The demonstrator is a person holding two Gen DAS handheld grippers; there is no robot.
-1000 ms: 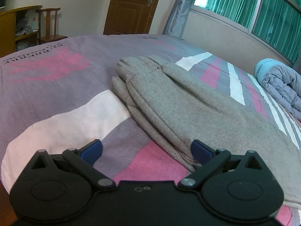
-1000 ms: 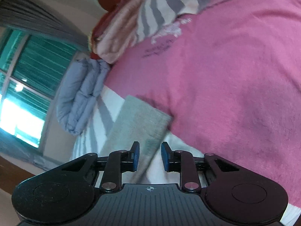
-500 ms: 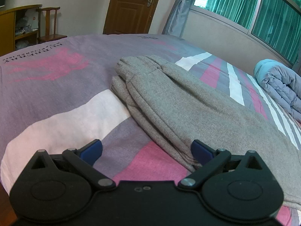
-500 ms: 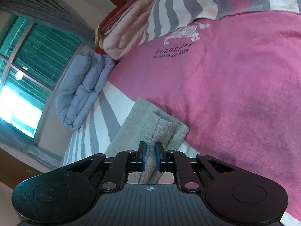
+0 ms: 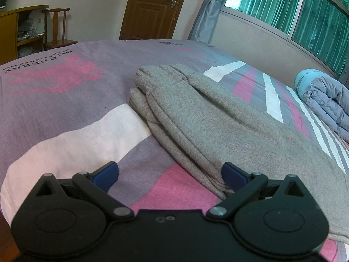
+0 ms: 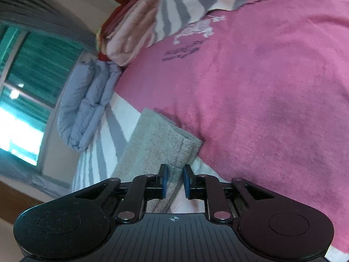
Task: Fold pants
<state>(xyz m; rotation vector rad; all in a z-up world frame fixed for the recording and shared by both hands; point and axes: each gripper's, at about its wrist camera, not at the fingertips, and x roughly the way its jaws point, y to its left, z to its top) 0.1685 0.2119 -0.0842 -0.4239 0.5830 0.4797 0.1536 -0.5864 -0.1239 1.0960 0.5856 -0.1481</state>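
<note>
Pants (image 5: 196, 118), grey, lie lengthwise on a bed (image 5: 65, 100) with a striped pink, white and purple cover. Left tool (image 5: 170, 172): jaws spread wide, empty, one blue pad beside the pants' near edge. Right tool (image 6: 173, 181): jaws a small gap apart over the hem end of the pants (image 6: 161, 139), not pinching it. A blue quilt (image 5: 322, 100) lies near the window.

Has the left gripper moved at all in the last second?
No. The left gripper has stayed put with its jaws open: the pants and the door sit exactly where they did in its view a second ago.
</note>
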